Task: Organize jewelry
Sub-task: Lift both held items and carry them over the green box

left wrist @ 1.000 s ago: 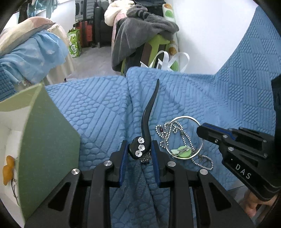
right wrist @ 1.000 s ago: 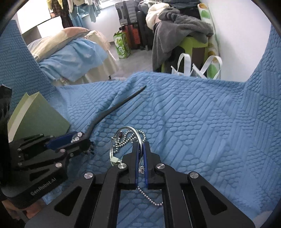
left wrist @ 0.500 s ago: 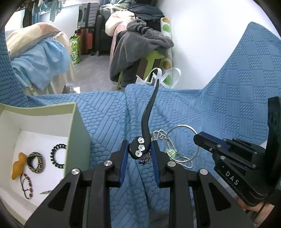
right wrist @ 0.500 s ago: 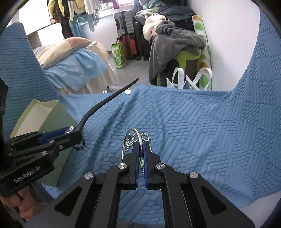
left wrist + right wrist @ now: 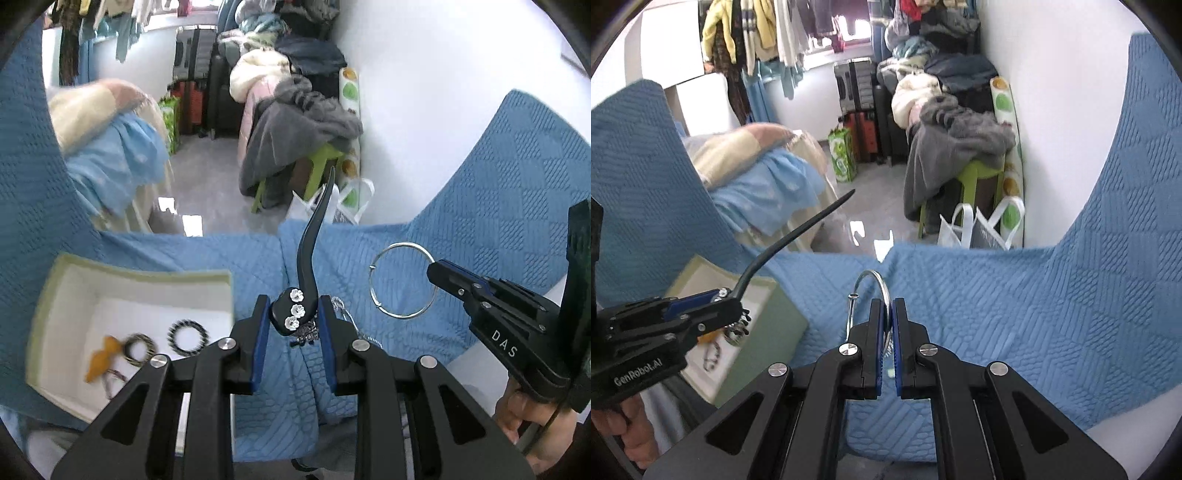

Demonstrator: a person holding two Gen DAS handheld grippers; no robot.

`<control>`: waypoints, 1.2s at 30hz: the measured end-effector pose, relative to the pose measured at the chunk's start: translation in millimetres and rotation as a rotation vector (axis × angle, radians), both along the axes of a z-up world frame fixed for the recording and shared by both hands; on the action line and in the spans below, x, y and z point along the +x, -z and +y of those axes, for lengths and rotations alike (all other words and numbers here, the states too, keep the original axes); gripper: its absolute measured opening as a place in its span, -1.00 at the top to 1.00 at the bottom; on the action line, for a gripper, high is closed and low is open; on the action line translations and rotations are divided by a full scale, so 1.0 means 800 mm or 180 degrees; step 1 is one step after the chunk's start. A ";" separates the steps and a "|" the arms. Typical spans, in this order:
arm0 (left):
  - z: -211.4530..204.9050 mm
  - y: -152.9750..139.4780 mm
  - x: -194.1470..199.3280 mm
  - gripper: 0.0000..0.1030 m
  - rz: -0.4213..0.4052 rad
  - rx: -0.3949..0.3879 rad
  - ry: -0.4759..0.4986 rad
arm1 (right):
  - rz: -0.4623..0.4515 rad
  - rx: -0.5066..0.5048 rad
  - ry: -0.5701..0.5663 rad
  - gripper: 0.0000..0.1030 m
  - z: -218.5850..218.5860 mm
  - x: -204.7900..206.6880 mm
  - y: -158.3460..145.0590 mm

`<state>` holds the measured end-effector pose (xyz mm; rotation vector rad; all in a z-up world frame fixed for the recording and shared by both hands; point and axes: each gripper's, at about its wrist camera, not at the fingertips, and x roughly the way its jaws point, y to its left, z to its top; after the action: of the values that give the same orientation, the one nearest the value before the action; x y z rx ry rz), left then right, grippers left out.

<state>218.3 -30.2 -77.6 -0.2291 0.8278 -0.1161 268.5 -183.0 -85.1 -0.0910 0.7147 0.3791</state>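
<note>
My left gripper (image 5: pixel 291 314) is shut on the head of a long black hair stick (image 5: pixel 308 258) with three white flowers; its tip points up and away. In the right wrist view the same hair stick (image 5: pixel 790 236) juts from the left gripper (image 5: pixel 733 304). My right gripper (image 5: pixel 886 314) is shut on a silver ring (image 5: pixel 873 282), lifted above the blue cover. In the left wrist view that silver ring (image 5: pixel 402 284) hangs from the right gripper (image 5: pixel 434 271), and a bead chain (image 5: pixel 347 317) trails below. An open pale green box (image 5: pixel 140 273) at lower left holds several pieces.
The blue textured cover (image 5: pixel 1015 317) spreads over the surface and rises at both sides. Beyond its far edge lies grey floor with a green stool under grey clothes (image 5: pixel 960 155), white bags (image 5: pixel 982 225), suitcases and a bed (image 5: pixel 110 155). A person's hand (image 5: pixel 532 435) grips the right tool.
Both grippers have risen well above the cover, each with its piece. The ring and chain left the cover. The green box now shows its inside at lower left.
</note>
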 end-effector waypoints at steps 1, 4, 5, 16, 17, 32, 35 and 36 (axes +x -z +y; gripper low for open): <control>0.004 -0.012 -0.003 0.49 -0.0041 0.0014 -0.0011 | -0.0026 0.0015 -0.0006 0.95 0.003 -0.002 -0.009; 0.017 -0.048 -0.014 0.49 -0.0164 0.0078 -0.0031 | -0.0125 0.0053 -0.0031 0.95 0.016 -0.010 -0.039; 0.020 -0.055 -0.018 0.49 -0.0196 0.0109 -0.0026 | -0.0166 0.0065 -0.0044 0.95 0.022 -0.014 -0.050; 0.092 -0.109 -0.048 0.49 -0.0373 0.0212 -0.0205 | -0.0422 0.0121 -0.0302 0.95 0.093 -0.038 -0.117; 0.102 -0.108 -0.051 0.49 -0.0372 0.0220 -0.0235 | -0.0427 0.0123 -0.0323 0.95 0.099 -0.040 -0.120; 0.175 -0.023 -0.067 0.49 0.0042 0.0079 -0.0384 | 0.0059 -0.0037 -0.0577 0.95 0.197 -0.047 -0.026; 0.178 0.006 -0.062 0.49 0.0194 0.0030 -0.0376 | 0.0195 -0.0093 -0.0591 0.95 0.208 -0.050 0.001; 0.179 0.014 -0.061 0.49 0.0233 0.0018 -0.0383 | 0.0226 -0.0105 -0.0593 0.95 0.210 -0.049 0.007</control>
<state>169.2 113.2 -88.6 -0.2785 0.8850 0.0075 229.0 -15.1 -90.8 -0.1768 0.7853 0.5508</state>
